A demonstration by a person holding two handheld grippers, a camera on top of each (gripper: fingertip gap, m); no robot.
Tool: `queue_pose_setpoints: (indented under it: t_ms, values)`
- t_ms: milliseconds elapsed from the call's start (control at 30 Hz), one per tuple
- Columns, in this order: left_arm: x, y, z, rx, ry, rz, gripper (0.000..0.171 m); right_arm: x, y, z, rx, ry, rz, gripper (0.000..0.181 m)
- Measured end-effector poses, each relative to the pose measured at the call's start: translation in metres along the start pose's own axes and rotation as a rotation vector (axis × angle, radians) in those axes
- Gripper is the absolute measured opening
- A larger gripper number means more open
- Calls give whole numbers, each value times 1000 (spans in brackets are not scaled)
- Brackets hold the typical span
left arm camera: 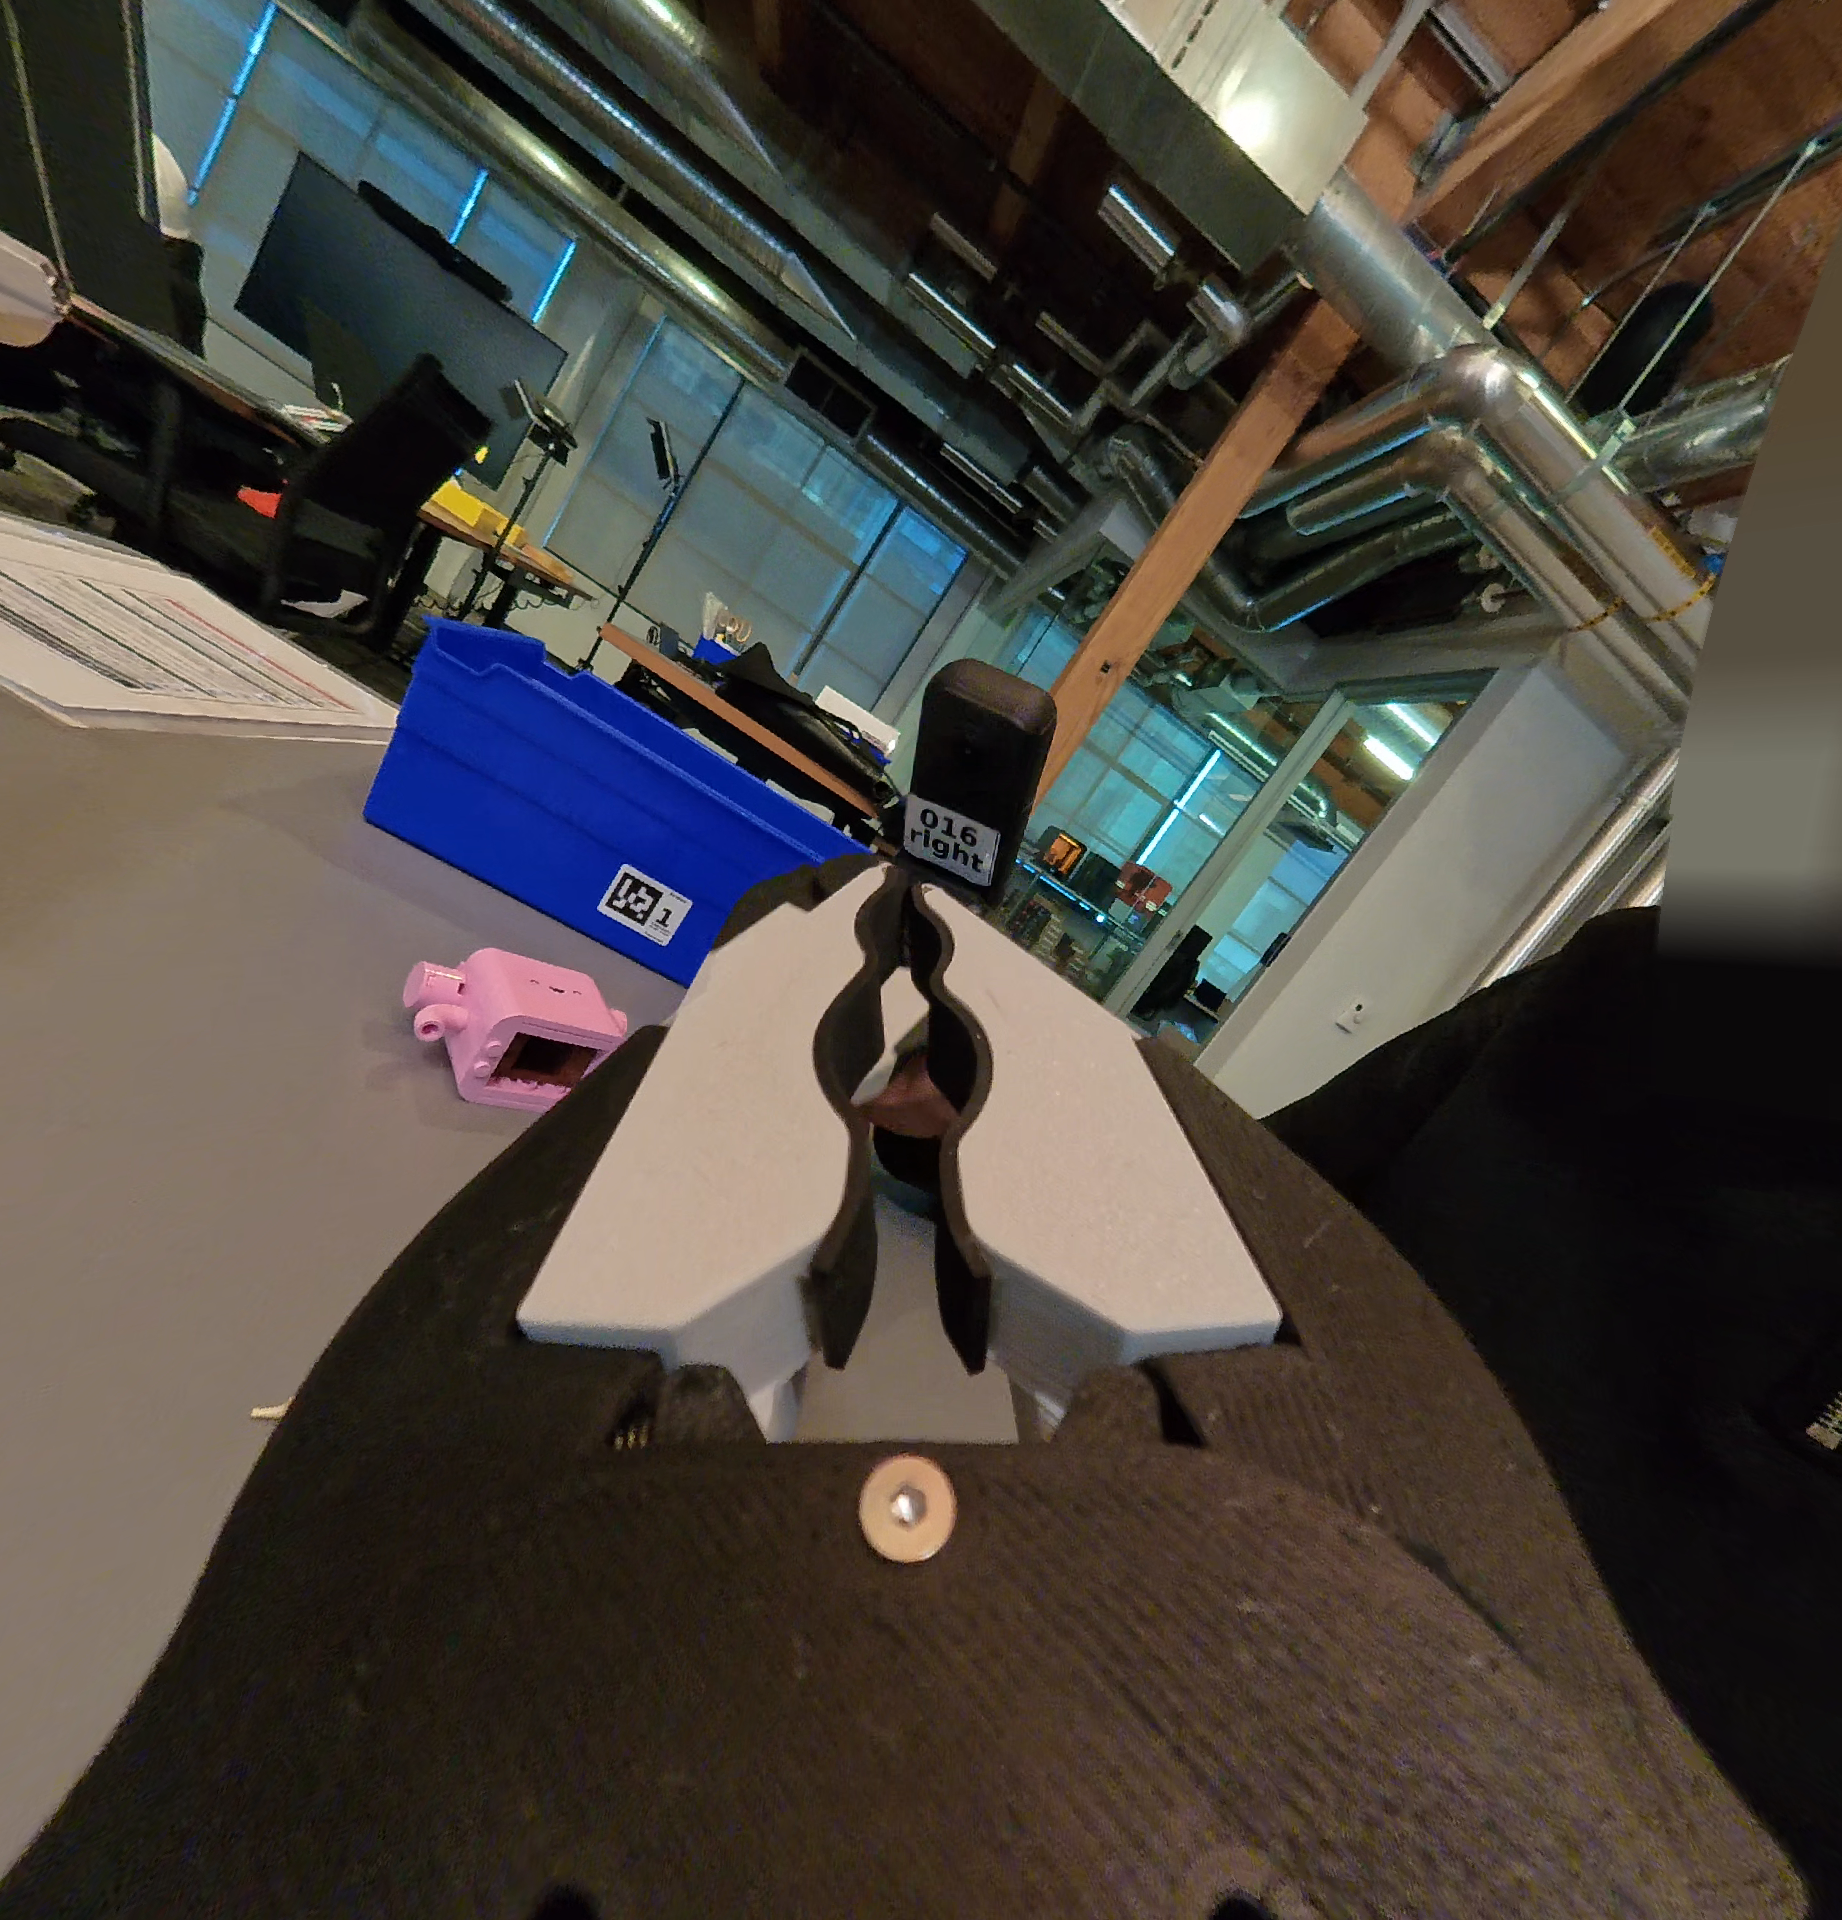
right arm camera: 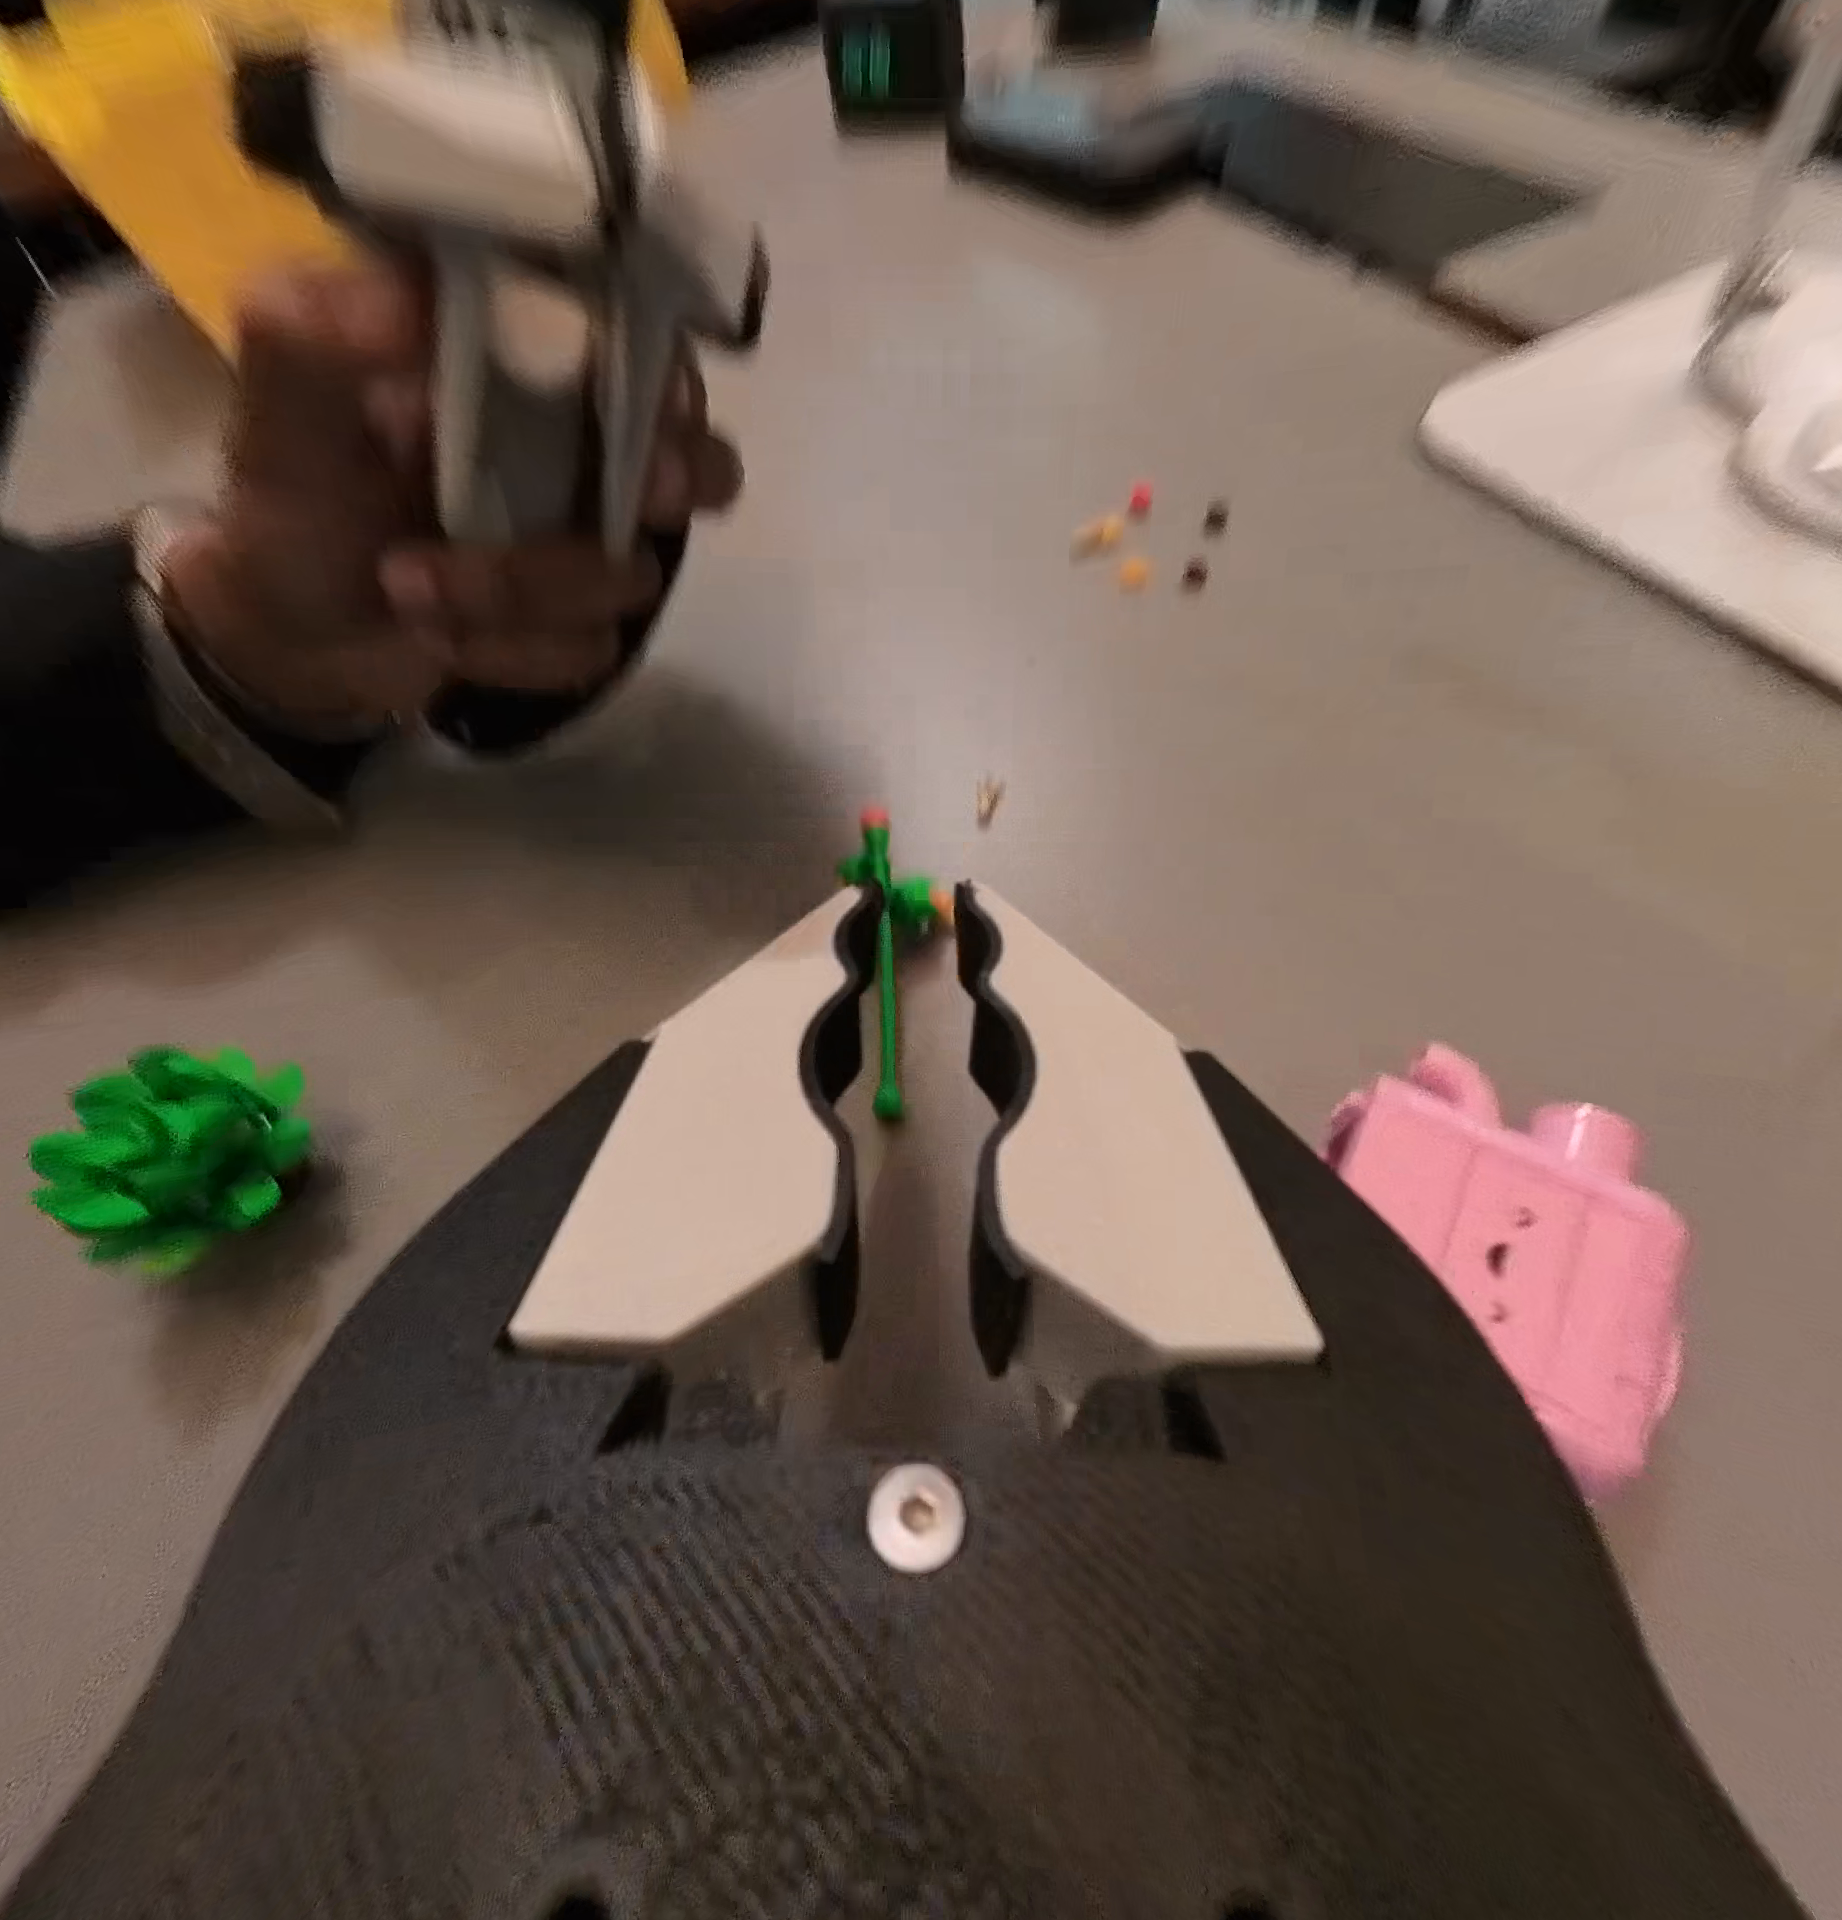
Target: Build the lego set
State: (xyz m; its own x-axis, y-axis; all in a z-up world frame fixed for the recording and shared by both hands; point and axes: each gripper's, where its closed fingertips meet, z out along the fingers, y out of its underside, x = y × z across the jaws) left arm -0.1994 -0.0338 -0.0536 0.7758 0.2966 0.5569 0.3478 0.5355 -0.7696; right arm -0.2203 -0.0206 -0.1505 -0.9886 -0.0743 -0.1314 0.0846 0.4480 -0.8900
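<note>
In the right wrist view my right gripper [right arm camera: 906, 899] is open, its jaws a narrow gap apart. A thin green stem [right arm camera: 884, 997] with a red tip and small leaves lies in that gap, close to the left finger. A green leafy cluster [right arm camera: 169, 1153] lies on the grey table to the left. A pink block-shaped piece [right arm camera: 1519, 1247] lies to the right; it also shows in the left wrist view [left arm camera: 512, 1023]. My left gripper [left arm camera: 901, 883] is tilted upward with its tips together. Something dark reddish shows through its gap; I cannot tell what.
Several small loose pieces [right arm camera: 1135, 540] lie farther out on the table. A white tray [right arm camera: 1623, 499] sits at the right. A blue bin [left arm camera: 584, 800] stands behind the pink piece, and a printed sheet [left arm camera: 117, 634] lies at the left. A hand [right arm camera: 377, 540] holds the blurred left gripper. Some 10 cm of space lies between my two pairs of fingers. About 10 cm separates my right fingertips from the pink block-shaped piece [right arm camera: 1519, 1247].
</note>
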Motion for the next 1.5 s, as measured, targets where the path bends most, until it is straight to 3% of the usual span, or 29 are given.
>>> queue_pose_setpoints:
  t_ms: [100,233,367,500,633,800,933,1033,1500]
  values:
    - [-3,2,0,-10,-14,2,0,-5,34,15,-199,-12,-31,16]
    - [-5,-1,-3,7,-25,2,0,-6,39,22,-245,22,-65,1]
    - [-7,-10,-9,63,-40,6,2,-5,-18,5,103,1,77,1]
    - [0,-16,-11,98,-12,26,5,-11,-75,-36,552,-282,420,0]
    - [6,-3,1,31,27,25,12,-18,-98,-58,745,-433,509,0]
    - [18,18,21,-45,111,-31,23,-33,-103,-50,755,-394,424,0]
    - [23,24,27,-71,129,-29,13,-35,-104,-48,761,-370,394,0]
    - [19,23,26,-69,100,-17,4,-34,-104,-48,765,-370,399,0]
    - [9,9,13,-28,33,7,3,-28,-94,-44,689,-320,341,1]
